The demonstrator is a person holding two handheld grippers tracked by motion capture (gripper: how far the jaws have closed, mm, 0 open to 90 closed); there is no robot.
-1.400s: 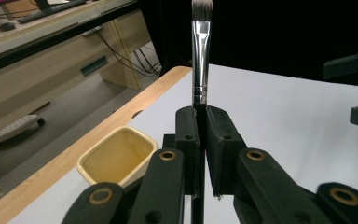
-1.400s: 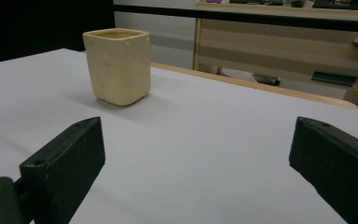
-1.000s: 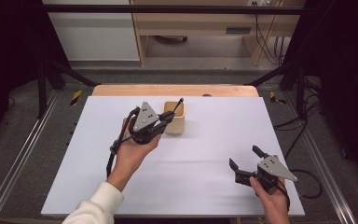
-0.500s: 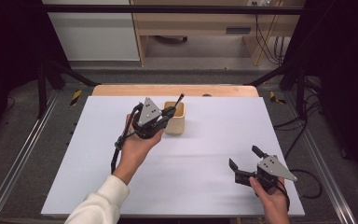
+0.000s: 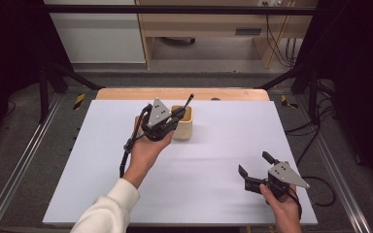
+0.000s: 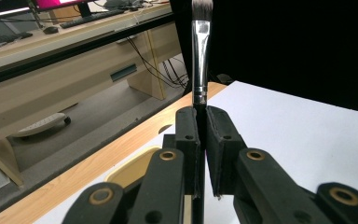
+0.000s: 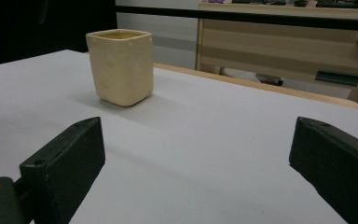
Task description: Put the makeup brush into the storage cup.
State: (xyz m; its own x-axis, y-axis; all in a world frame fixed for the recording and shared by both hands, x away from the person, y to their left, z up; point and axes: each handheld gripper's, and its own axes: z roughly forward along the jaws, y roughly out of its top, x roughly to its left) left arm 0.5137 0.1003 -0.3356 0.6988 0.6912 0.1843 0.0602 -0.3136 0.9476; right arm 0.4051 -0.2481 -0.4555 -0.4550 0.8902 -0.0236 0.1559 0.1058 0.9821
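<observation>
Step in hand: judging by the pose, a slim black-handled makeup brush (image 6: 199,56) with a silver ferrule and dark bristles is about to go into the square cream ceramic cup (image 5: 182,122).
Doing it well: bring the handle's lower end over the cup's open mouth first, tilt the brush closer to upright, lower it until the handle is well inside, and only then part the jaws; letting go early could drop it on the rim or tip the cup.
Left gripper (image 6: 200,126): clamped tight on the brush handle just below the ferrule, bristles pointing away from the hand.
Left hand pose: in the high view the left hand (image 5: 145,148) reaches in from the near edge of the white table (image 5: 213,194), gripper raised and angled toward the far edge, just beside the cup.
Cup: it stands upright near the middle of the table's far edge, apparently empty.
Right gripper (image 5: 255,169): jaws wide apart, nothing between them.
Right hand pose: low by the near right corner, aimed across the table at the cup (image 7: 121,66), well apart from it.
</observation>
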